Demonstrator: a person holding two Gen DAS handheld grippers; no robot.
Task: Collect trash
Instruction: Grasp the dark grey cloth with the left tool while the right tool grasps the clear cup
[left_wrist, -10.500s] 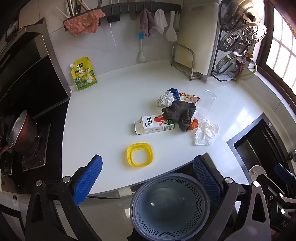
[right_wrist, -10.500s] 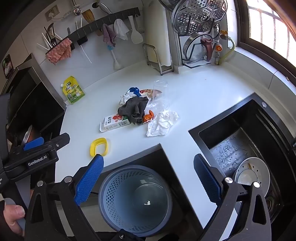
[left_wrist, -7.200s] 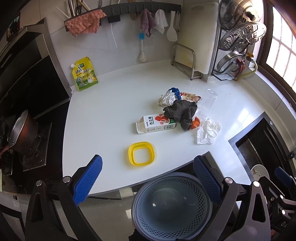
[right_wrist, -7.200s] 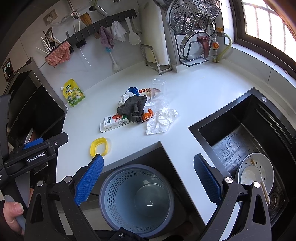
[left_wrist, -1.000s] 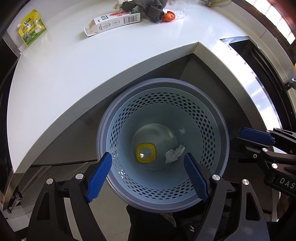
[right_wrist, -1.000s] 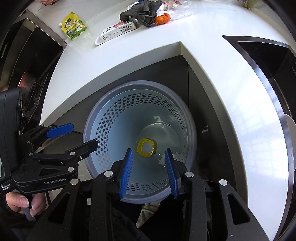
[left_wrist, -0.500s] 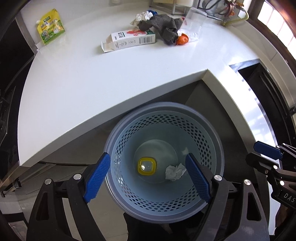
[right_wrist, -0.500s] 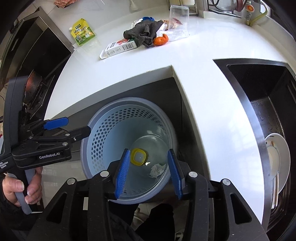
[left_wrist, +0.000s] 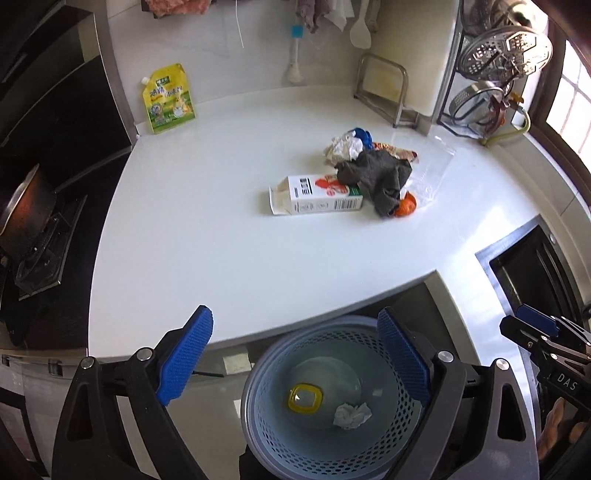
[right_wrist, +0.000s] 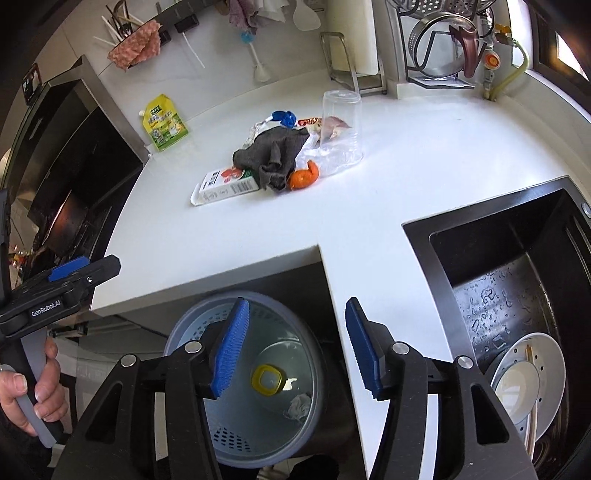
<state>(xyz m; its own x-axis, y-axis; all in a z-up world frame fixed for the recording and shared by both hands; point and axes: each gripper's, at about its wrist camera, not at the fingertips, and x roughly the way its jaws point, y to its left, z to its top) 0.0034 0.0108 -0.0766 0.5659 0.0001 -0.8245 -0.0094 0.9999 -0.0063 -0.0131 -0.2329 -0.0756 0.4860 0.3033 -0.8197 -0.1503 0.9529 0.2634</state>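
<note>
Hovering empty above the perforated bin (left_wrist: 258, 424) at the frame bottom, the left gripper (left_wrist: 295, 354) stands wide open and the right gripper (right_wrist: 297, 347) partly open, neither holding anything. A yellow lid (left_wrist: 304, 398) and crumpled tissue (left_wrist: 352, 415) lie in the bin, which sits below the counter (left_wrist: 221, 236) edge, presumably for easy drops. Remaining trash sits mid-frame: milk carton (left_wrist: 316, 195), grey rag (left_wrist: 376, 175), orange peel (left_wrist: 405, 206), plastic cup (right_wrist: 340, 129). Gripper bodies read "GenRobot.AI" and "DAS"

A home kitchen: white countertop (left_wrist: 229, 221), black sink (right_wrist: 517, 280) with dishes, stove pan (left_wrist: 22, 210), hanging utensils (right_wrist: 303, 14).
</note>
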